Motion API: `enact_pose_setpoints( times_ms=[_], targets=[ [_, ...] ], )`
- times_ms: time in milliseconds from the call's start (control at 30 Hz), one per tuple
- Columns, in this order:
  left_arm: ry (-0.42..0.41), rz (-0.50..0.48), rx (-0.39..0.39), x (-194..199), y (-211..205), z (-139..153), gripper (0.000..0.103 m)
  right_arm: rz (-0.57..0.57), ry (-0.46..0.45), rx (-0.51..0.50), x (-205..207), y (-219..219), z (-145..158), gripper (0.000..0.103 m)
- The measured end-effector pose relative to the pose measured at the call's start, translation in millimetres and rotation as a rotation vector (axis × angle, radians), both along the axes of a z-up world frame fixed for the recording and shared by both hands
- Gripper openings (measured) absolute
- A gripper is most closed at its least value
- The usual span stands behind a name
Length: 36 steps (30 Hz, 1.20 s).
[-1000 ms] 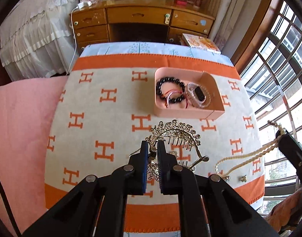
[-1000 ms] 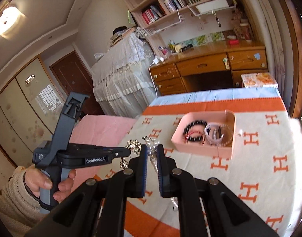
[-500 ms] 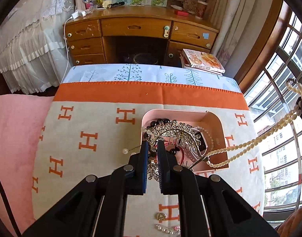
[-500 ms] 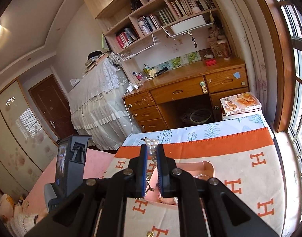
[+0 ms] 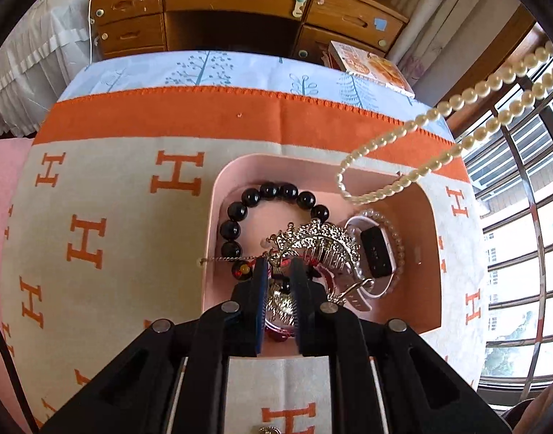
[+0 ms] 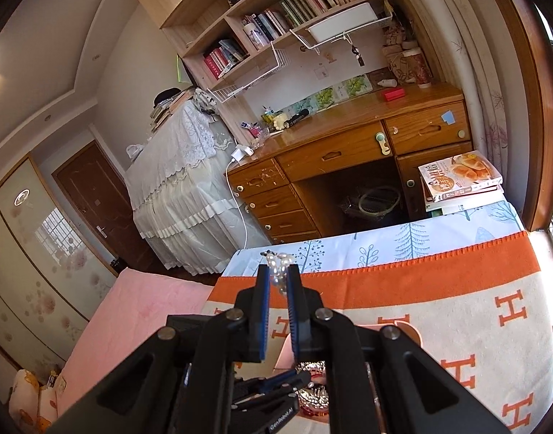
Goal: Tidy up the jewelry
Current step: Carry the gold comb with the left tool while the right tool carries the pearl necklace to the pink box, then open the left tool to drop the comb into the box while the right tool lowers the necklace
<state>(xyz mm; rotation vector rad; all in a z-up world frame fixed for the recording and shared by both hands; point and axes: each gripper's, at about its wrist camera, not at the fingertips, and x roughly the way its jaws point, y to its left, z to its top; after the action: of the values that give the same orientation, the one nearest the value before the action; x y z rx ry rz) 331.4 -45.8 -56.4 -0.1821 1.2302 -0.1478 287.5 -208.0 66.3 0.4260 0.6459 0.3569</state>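
Note:
My left gripper (image 5: pixel 278 266) is shut on a gold hair comb (image 5: pixel 314 244) and holds it just over the pink tray (image 5: pixel 430 253) on the orange-and-cream blanket. The tray holds a black bead bracelet (image 5: pixel 240 213), a white smartwatch (image 5: pixel 376 256) and red cord pieces. My right gripper (image 6: pixel 278 271) is shut on a pearl necklace (image 6: pixel 278 264). In the left wrist view the necklace (image 5: pixel 432 126) hangs in a loop from the upper right, its low end over the tray's far side. In the right wrist view the left gripper (image 6: pixel 276 390) and comb show below my fingers.
A wooden desk (image 6: pixel 349 144) with drawers stands beyond the bed. A stack of books (image 6: pixel 457 177) lies by the window at right. A small gold piece (image 5: pixel 265 430) lies on the blanket near the front edge. A pink cover (image 6: pixel 139 311) lies to the left.
Both grippers moved forward over the tray. The comb dropped lower into the tray. The pearl loop swung in from the right and now hangs above the tray's far side.

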Motion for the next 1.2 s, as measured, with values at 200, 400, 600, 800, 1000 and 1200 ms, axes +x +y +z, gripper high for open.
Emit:
enact_pose_setpoints(
  times_ms=[200, 400, 600, 800, 1000, 1200],
  targets=[
    [-0.027, -0.002, -0.068, -8, 14, 16, 0.038, 0.016, 0.029, -0.004, 12, 8, -12, 0.009],
    [-0.109, 0.003, -0.064, -22, 34, 46, 0.048, 0.019, 0.059, 0.0, 22, 16, -25, 0.009],
    [-0.147, 0.031, -0.065, -27, 54, 59, 0.051, 0.015, 0.089, -0.008, 29, 23, -34, 0.009],
    [-0.17, 0.045, -0.061, -30, 65, 64, 0.053, 0.023, 0.128, -0.035, 29, 27, -42, 0.009],
    [-0.149, 0.064, -0.061, -32, 74, 51, 0.056, 0.013, 0.153, -0.125, 26, 36, -50, 0.01],
    [-0.118, 0.071, -0.052, -35, 81, 36, 0.056, 0.03, 0.203, -0.173, 24, 42, -58, 0.01]
  ],
)
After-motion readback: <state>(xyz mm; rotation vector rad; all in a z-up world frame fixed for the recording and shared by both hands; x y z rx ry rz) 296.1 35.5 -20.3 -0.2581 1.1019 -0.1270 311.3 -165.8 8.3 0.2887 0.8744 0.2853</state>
